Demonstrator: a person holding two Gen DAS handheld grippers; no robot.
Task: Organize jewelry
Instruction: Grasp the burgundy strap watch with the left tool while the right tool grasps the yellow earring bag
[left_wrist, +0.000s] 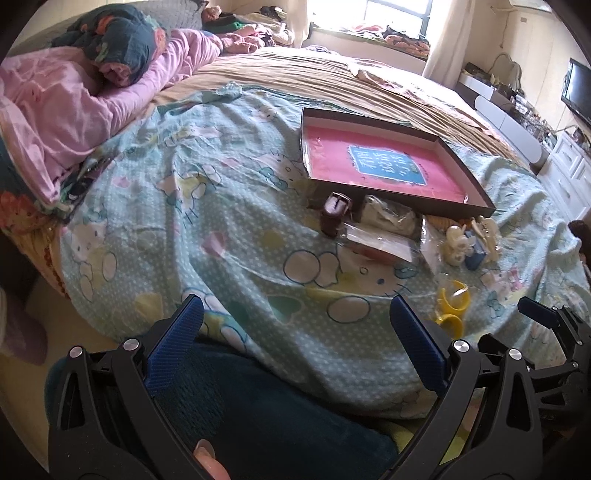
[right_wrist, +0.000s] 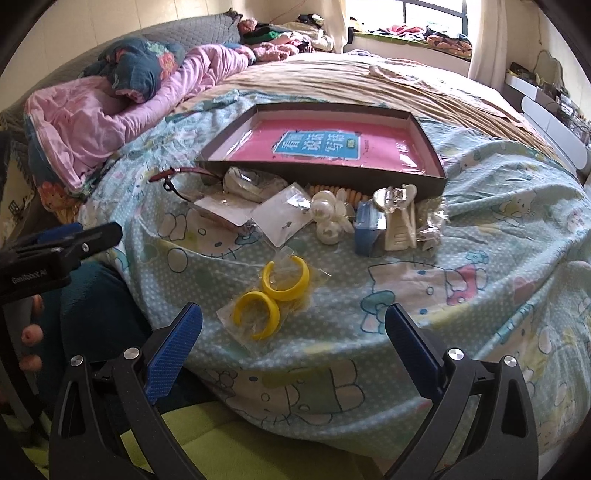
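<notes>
My right tongs (right_wrist: 293, 325) hang wide apart and empty at the near edge of the bed (right_wrist: 480, 221), and my left tongs (left_wrist: 295, 317) are just as wide and empty beside them. Straight ahead at twelve o'clock from the right tongs, near the tips, lie the yellow hoop earrings (right_wrist: 273, 299) in a clear crinkled bag. I judge the bag will slide on the soft quilt, or I will pinch only the film and the hoops will swing. Farther out at twelve to one o'clock the pearl flower clip (right_wrist: 330, 218), blue box (right_wrist: 364, 230) and cream claw clip (right_wrist: 397, 218) crowd together, touching, so reaching for one could drag its neighbours. Beyond them sits the open tray (right_wrist: 325, 173), tilted on the rumpled cover; it could tip under a careless drop.
</notes>
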